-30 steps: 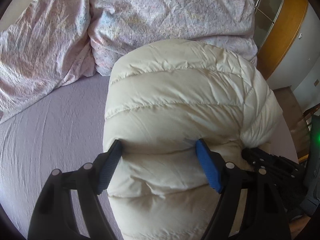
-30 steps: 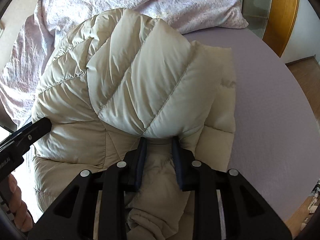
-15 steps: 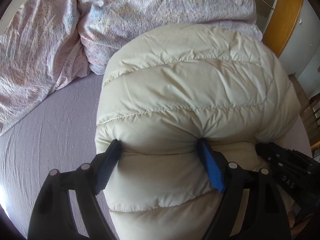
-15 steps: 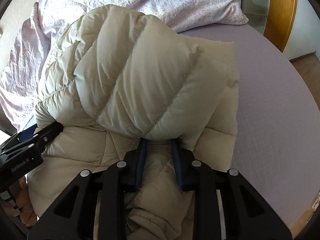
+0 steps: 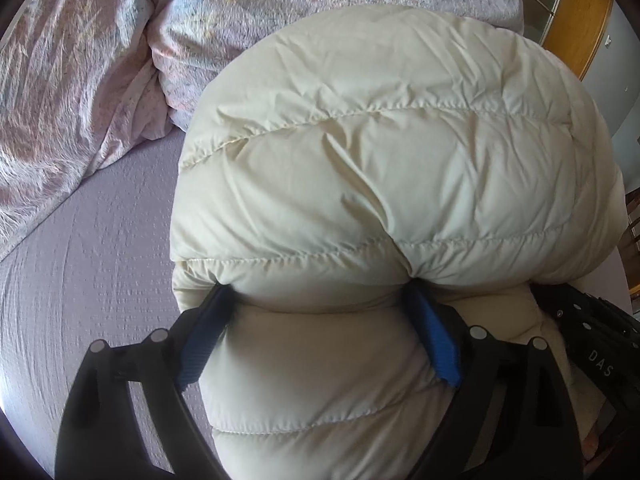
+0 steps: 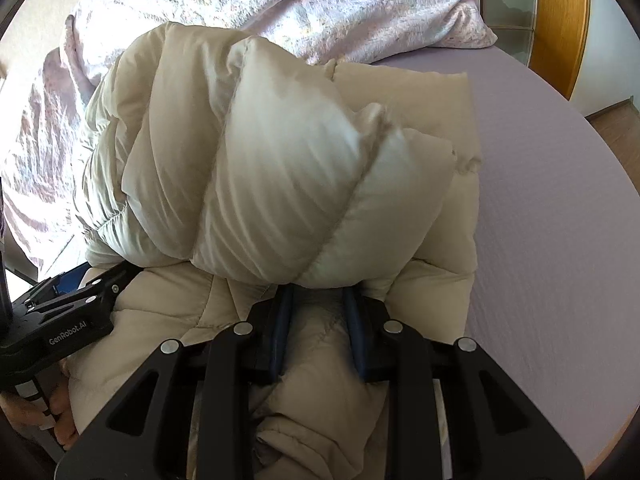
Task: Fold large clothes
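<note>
A cream quilted down jacket (image 5: 380, 168) lies on the lilac bed sheet (image 5: 88, 264), its near part lifted and curled forward over the rest. My left gripper (image 5: 320, 304) holds a wide bunch of the jacket between its blue pads (image 5: 434, 332); the fingertips are hidden under the puffed fabric. My right gripper (image 6: 318, 300) is shut on a narrower fold of the jacket (image 6: 280, 152). The left gripper's body (image 6: 64, 320) shows at the left of the right wrist view, and the right gripper's body (image 5: 592, 344) at the right of the left wrist view.
A crumpled pink floral duvet (image 5: 72, 80) and pillows (image 6: 320, 8) lie at the head of the bed behind the jacket. A wooden and glass wardrobe (image 6: 560, 20) stands at the far right. The bed's edge and floor (image 6: 616, 120) lie to the right.
Both grippers have carried the held jacket edge up and forward toward the pillows. The raised fold now bulges higher and covers more of the jacket beneath.
</note>
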A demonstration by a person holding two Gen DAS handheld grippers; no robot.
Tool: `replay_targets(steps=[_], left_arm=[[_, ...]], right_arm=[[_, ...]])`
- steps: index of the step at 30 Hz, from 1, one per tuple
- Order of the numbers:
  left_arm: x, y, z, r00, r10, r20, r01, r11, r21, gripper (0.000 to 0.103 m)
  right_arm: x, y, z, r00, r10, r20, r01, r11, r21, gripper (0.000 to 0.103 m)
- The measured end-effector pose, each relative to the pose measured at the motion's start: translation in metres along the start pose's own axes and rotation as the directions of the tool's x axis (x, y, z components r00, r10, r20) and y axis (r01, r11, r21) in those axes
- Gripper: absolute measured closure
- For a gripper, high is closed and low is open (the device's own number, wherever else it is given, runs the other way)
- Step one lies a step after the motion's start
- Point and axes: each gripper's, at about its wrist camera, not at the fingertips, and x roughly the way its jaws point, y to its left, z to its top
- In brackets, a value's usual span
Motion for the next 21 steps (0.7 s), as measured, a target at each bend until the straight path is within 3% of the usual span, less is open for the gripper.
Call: replay_targets(steps=[7, 15, 21], left_arm=[[-0.007, 0.0, -0.003, 1.0, 0.001, 0.025, -0.001, 1.0, -0.007, 0.014], [-0.039, 0.013, 0.002, 0.995, -0.023, 0.097, 0.028, 0.998, -0.052, 0.015], [-0.042, 0.011, 0.012, 0.992, -0.004, 0.126, 0.012, 0.998, -0.061, 0.015]], right_arm=[[-0.013, 0.012, 0.006, 0.999, -0.042, 0.007, 0.043, 0.997, -0.071, 0.076], [-0.067, 0.023, 0.034, 0.986, 0.084, 0.145, -0.069, 0.992, -0.108, 0.075], [-0.04, 0.024, 0.052, 0.996, -0.001, 0.093, 0.011, 0.995, -0.099, 0.075]])
